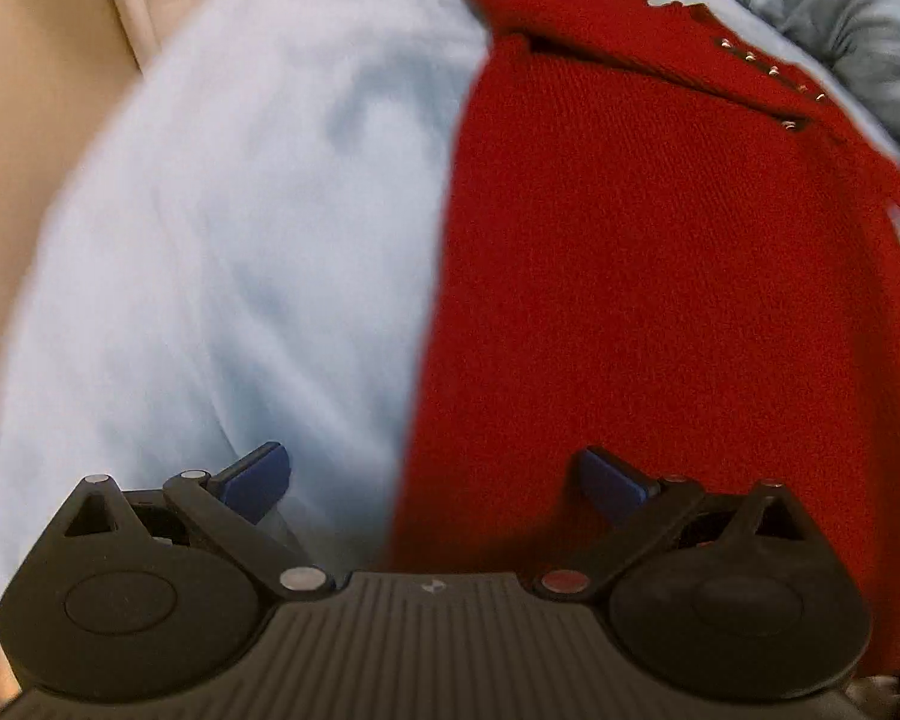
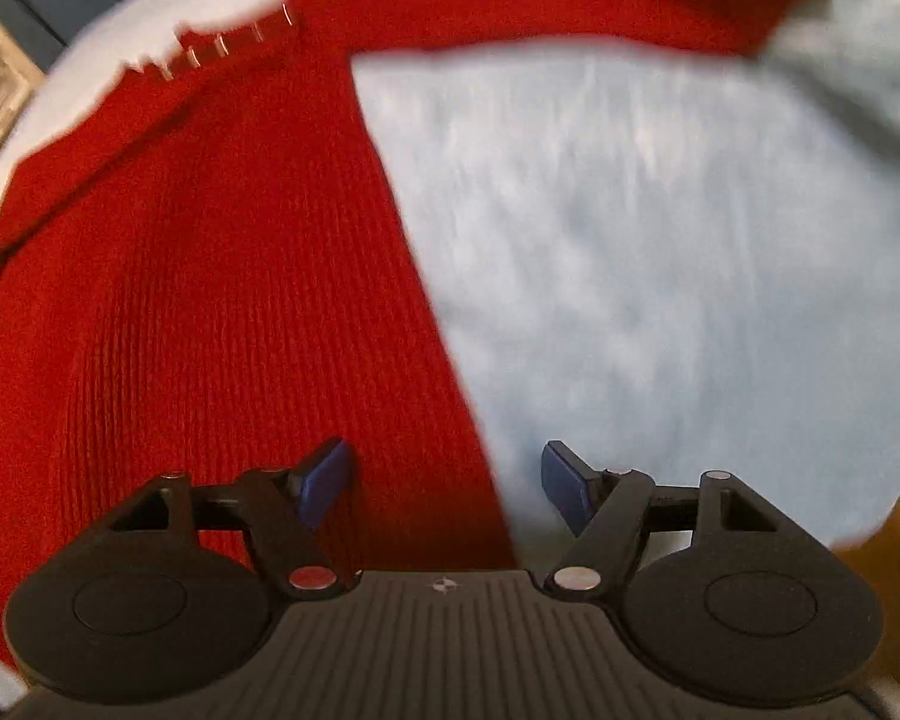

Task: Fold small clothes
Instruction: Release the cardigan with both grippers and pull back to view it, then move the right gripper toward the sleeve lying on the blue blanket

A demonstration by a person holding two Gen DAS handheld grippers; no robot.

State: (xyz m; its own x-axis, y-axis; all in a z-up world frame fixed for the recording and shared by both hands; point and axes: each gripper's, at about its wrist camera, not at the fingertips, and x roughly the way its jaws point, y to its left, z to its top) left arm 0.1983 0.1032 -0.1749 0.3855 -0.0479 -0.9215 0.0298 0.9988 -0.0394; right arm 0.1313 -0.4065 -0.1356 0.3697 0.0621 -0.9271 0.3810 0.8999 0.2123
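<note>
A red knit sweater [image 1: 660,276] with a row of small metal snaps at its shoulder lies flat on a pale blue sheet [image 1: 222,252]. My left gripper [image 1: 435,480] hovers over the sweater's left side edge, jaws wide open, nothing between the blue pads. In the right wrist view the same sweater [image 2: 222,276] fills the left half, one sleeve [image 2: 540,24] stretched out to the right along the top. My right gripper [image 2: 447,480] stands open above the sweater's right side edge, with nothing gripped. Both views are blurred.
A crumpled grey-blue cloth [image 1: 840,18] lies beyond the sweater at the upper right of the left wrist view. Beige surfaces [image 1: 42,60] border the sheet on the left. A brown floor or edge [image 2: 894,528] shows at the right.
</note>
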